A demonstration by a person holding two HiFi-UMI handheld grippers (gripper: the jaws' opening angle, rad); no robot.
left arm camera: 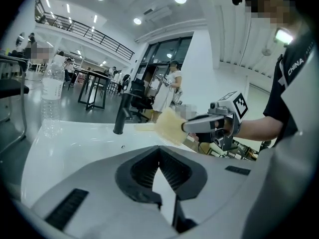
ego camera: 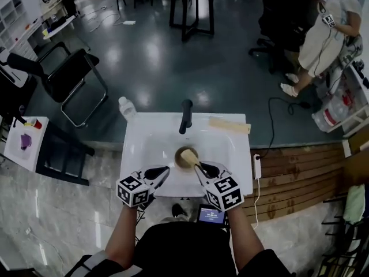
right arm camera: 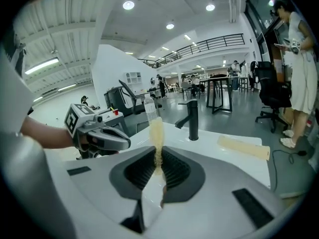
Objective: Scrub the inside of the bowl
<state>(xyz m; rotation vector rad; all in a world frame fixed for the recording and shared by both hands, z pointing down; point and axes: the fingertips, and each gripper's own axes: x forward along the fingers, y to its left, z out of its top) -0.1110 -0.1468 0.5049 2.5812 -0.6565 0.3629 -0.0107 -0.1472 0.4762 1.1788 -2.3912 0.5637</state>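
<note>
A small brown bowl sits in the white sink basin, in front of the black faucet. My right gripper is shut on a yellow sponge that hangs over the bowl's right side. In the right gripper view the sponge stands edge-on, pinched between the jaws. My left gripper hovers at the sink's front edge, left of the bowl, shut with nothing in it. In the left gripper view the sponge shows beyond the jaws, and the bowl is hidden there.
A clear water bottle stands at the sink's back left corner. A flat yellow cloth lies at the back right. A power strip hangs off the sink's right side. A person stands far right.
</note>
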